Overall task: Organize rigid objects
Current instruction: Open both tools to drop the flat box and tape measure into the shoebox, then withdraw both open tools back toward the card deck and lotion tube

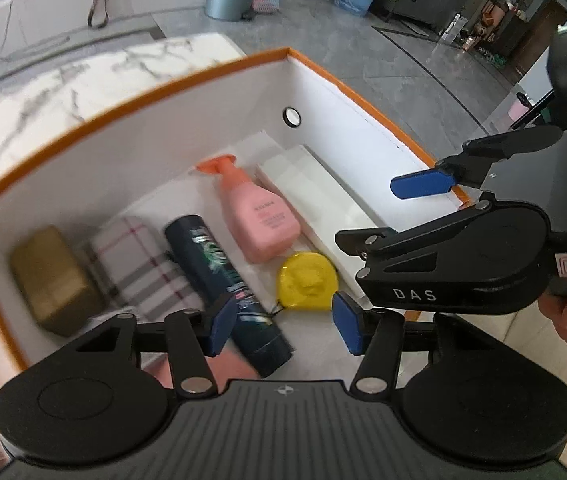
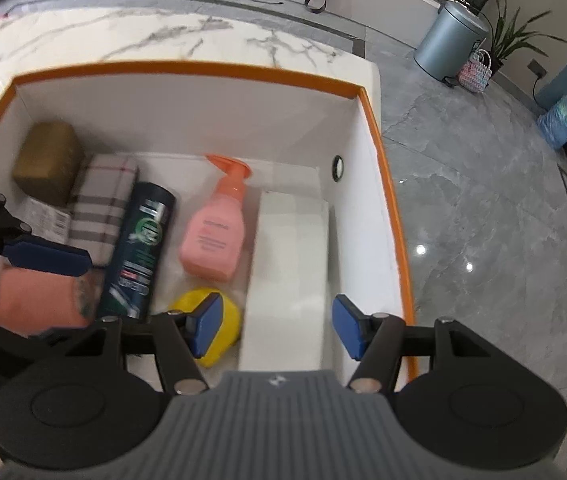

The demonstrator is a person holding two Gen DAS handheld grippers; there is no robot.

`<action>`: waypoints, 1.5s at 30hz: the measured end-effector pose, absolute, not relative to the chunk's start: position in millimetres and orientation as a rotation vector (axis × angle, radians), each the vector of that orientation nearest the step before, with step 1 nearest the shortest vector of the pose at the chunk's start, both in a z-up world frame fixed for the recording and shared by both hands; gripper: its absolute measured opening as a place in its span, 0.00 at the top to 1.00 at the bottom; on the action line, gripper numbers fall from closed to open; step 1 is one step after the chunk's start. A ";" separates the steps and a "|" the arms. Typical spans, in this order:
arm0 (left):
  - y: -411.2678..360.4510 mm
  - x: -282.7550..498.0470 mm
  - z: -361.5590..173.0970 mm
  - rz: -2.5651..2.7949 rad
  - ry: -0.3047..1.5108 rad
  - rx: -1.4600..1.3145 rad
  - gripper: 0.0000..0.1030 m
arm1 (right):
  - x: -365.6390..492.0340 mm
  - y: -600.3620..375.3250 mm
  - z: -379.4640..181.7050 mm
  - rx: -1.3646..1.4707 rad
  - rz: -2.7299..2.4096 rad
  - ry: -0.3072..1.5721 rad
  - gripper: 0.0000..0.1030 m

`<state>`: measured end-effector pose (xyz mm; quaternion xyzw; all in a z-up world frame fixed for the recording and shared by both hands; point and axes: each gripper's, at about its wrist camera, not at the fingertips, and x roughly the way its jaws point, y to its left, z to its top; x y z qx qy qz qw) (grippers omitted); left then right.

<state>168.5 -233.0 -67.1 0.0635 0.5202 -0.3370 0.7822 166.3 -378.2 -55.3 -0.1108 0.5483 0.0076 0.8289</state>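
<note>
An orange-rimmed white box (image 1: 163, 80) (image 2: 187, 69) holds a brown block (image 1: 53, 280) (image 2: 49, 160), a plaid box (image 1: 139, 264) (image 2: 101, 204), a dark bottle (image 1: 223, 288) (image 2: 141, 248), a pink pump bottle (image 1: 255, 216) (image 2: 215, 236), a yellow tape measure (image 1: 307, 280) (image 2: 187, 300) and a white box (image 1: 315, 200) (image 2: 289, 280). My left gripper (image 1: 283, 324) is open and empty above the dark bottle and tape measure. My right gripper (image 2: 275, 330) is open and empty over the white box. An orange-pink cylinder (image 2: 35, 300) lies at the box's near left.
The box stands on a marble counter (image 1: 43, 92) (image 2: 123, 36). Grey tiled floor (image 2: 483, 200) lies to the right, with a grey bin (image 2: 449, 40), a water jug (image 2: 563, 120) and plants. The right gripper also shows in the left wrist view (image 1: 387, 212).
</note>
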 end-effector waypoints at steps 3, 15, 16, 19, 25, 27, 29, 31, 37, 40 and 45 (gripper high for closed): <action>-221.4 163.9 -58.8 -0.694 1.121 0.220 0.53 | 161.2 -365.7 -51.5 -0.241 0.039 1.153 0.40; -177.7 161.1 -50.5 -0.551 1.095 0.407 0.79 | 148.0 -312.3 -40.1 -0.296 0.118 1.133 0.36; -179.0 160.4 -50.5 -0.551 1.086 0.428 0.81 | 147.1 -308.2 -38.9 -0.302 0.122 1.131 0.35; -180.2 159.4 -53.4 -0.532 1.051 0.504 0.94 | 144.1 -297.1 -35.4 -0.324 0.135 1.131 0.35; -167.9 172.1 -52.9 -0.549 1.039 0.462 0.94 | 141.5 -283.0 -35.6 -0.345 0.141 1.141 0.34; -167.7 172.8 -52.9 -0.528 1.004 0.494 0.94 | 140.9 -277.9 -36.1 -0.347 0.145 1.143 0.34; -167.6 176.3 -54.3 -0.511 0.988 0.517 0.94 | 140.3 -273.3 -36.3 -0.341 0.151 1.144 0.34; -168.3 180.1 -54.6 -0.504 0.991 0.510 0.94 | 140.1 -269.2 -36.4 -0.334 0.159 1.144 0.34; -159.8 176.8 -45.2 -0.547 0.939 0.441 0.92 | 138.5 -258.0 -31.6 -0.290 0.182 1.121 0.34; -144.0 166.3 -34.7 -0.590 0.905 0.370 0.86 | 137.5 -249.5 -27.7 -0.284 0.178 1.094 0.34; -111.4 153.9 -15.8 -0.570 0.855 0.294 0.78 | 137.3 -232.3 -18.1 -0.273 0.164 1.040 0.34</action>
